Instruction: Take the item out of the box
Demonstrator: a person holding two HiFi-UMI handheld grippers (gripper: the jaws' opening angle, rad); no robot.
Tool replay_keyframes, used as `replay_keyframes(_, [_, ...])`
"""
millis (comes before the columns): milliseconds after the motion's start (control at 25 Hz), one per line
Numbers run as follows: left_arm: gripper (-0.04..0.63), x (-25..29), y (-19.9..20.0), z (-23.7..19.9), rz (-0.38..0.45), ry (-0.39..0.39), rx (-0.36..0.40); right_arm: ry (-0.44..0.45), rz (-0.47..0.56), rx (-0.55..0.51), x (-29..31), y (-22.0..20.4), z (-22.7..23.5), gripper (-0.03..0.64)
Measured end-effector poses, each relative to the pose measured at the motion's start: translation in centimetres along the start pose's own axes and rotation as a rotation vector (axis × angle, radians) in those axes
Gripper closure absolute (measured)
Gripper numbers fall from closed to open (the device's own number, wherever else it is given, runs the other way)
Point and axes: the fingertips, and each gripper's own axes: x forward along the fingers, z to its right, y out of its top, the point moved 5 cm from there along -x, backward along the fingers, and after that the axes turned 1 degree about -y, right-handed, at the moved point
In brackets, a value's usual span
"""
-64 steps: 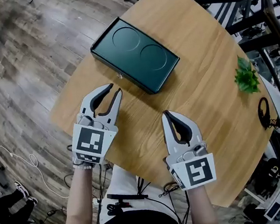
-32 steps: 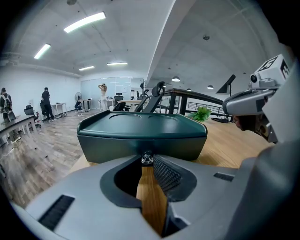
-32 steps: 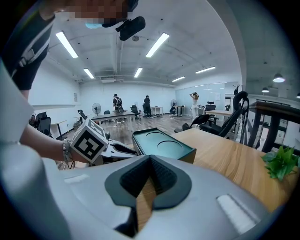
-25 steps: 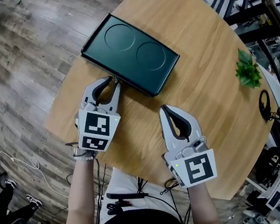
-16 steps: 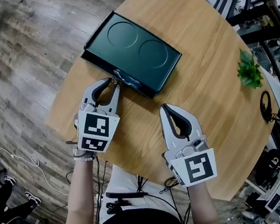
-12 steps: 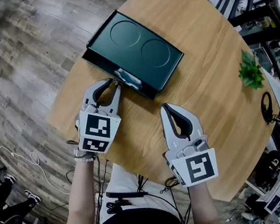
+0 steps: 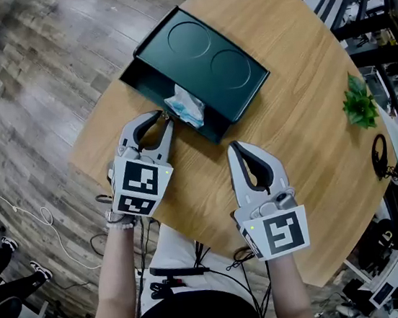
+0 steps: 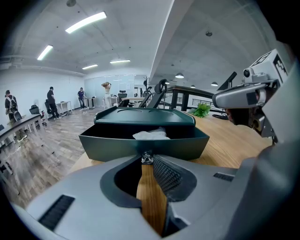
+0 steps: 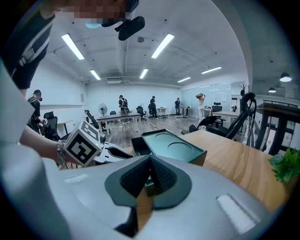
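We see the left gripper pinching the small knob on the open drawer of the dark green box, the crumpled white item lying inside that drawer, and the right gripper pressed together, empty, over the table.
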Motion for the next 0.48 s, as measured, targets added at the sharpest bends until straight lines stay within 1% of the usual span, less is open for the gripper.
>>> replay_keyframes(200, [0.517, -1.0, -0.7, 0.0, -0.005, 0.012, -0.004, 0.018, 0.002, -0.008, 0.0, 0.2, -0.7, 0.608])
replay_keyframes(480, [0.517, -1.8, -1.3, 0.2, -0.005, 0.010, -0.007, 0.035, -0.005, -0.016, 0.2, 0.3, -1.5, 0.607])
